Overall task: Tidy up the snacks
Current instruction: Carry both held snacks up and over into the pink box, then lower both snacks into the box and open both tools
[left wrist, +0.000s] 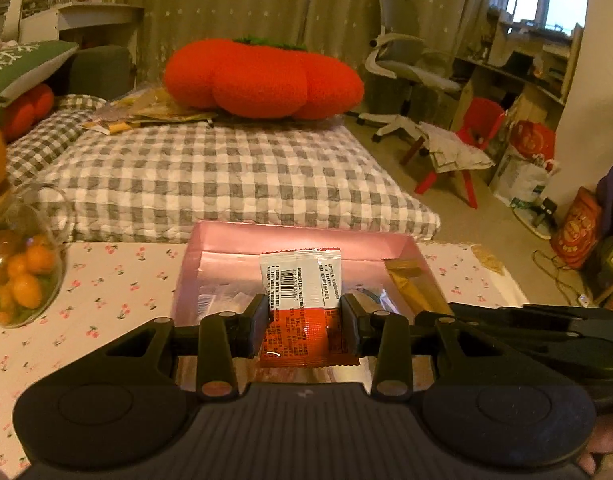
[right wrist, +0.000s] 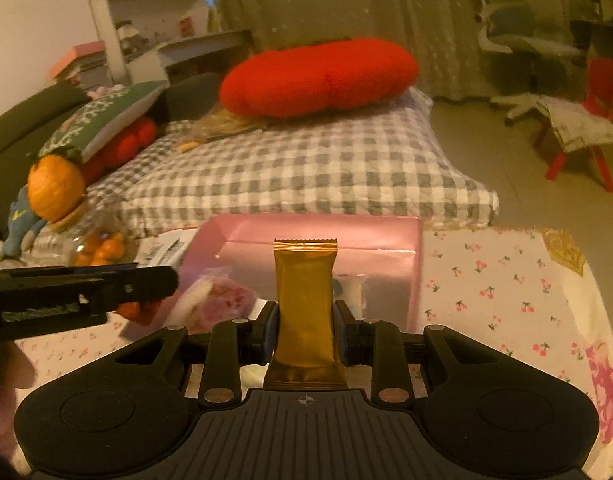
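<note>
My left gripper [left wrist: 305,322] is shut on a red and white snack packet [left wrist: 302,300] with a barcode, held over the open pink box [left wrist: 298,236]. My right gripper [right wrist: 305,330] is shut on a gold snack bar [right wrist: 305,300], held upright in front of the pink box [right wrist: 322,236]. The gold bar also shows at the box's right side in the left wrist view [left wrist: 416,286]. The left gripper's body [right wrist: 78,292] shows at the left of the right wrist view. Other wrapped snacks [right wrist: 222,296] lie inside the box.
A glass jar of small oranges [left wrist: 20,276] stands left of the box on the cherry-print cloth [left wrist: 118,292]. A checked mattress [left wrist: 226,176] with a red pumpkin cushion [left wrist: 262,78] lies beyond. A red chair [left wrist: 466,140] and an office chair [left wrist: 402,68] stand right.
</note>
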A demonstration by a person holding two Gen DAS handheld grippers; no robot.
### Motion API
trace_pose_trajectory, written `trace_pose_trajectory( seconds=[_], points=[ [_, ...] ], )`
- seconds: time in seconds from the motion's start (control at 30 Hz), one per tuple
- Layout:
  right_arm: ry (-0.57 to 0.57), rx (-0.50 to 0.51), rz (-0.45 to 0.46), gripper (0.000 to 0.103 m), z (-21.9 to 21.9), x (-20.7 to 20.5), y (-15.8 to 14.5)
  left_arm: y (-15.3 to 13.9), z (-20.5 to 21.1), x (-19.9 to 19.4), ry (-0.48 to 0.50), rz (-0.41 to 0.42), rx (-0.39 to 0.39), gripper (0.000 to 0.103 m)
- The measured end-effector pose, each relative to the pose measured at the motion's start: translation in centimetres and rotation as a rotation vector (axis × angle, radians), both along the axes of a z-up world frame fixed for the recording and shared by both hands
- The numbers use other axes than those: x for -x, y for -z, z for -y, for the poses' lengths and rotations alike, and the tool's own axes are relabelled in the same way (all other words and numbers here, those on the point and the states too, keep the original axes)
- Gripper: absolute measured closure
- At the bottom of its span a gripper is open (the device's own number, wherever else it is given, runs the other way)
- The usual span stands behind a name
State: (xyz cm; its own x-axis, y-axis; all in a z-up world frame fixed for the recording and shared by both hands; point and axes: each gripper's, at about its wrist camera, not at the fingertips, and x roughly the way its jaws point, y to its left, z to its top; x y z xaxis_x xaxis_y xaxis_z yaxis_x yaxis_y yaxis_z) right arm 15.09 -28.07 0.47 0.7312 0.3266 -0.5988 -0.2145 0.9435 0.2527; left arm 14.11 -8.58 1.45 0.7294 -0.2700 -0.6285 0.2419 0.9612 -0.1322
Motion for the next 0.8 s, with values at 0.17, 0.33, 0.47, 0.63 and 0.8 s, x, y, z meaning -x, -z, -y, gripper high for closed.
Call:
trace_pose_trajectory(
  seconds=[0.17,0.33,0.47,0.63,0.8],
  points=[
    [0.021,-0.032,-0.014,0.075,1.2,-1.5,0.5,1.9,0.8,-2.4,-0.025,-0.051,-0.003,0.067],
    [0.025,-0.055,-0.026,0.075,1.3,-2.9,1.0,2.9,1.3,-4.3,-0.031,-0.074,-0.012,0.067],
    [0.021,-0.06,-0.028,0.075,0.9,-3.8,1.6,3.6,1.9,-5.4,-0.034,-0.089,-0.05,0.067],
    [0.033,-0.066,-0.035,0.075,0.8,-4.6,2.5,4.1,1.9,-6.2,-0.046,-0.09,-0.051,0.067],
    [0.051,-0.084,-0.034,0.07,1.2,-5.1,2.7,4.4,2.3,-6.6,-0.029,-0.093,-0.077,0.065]
  ],
)
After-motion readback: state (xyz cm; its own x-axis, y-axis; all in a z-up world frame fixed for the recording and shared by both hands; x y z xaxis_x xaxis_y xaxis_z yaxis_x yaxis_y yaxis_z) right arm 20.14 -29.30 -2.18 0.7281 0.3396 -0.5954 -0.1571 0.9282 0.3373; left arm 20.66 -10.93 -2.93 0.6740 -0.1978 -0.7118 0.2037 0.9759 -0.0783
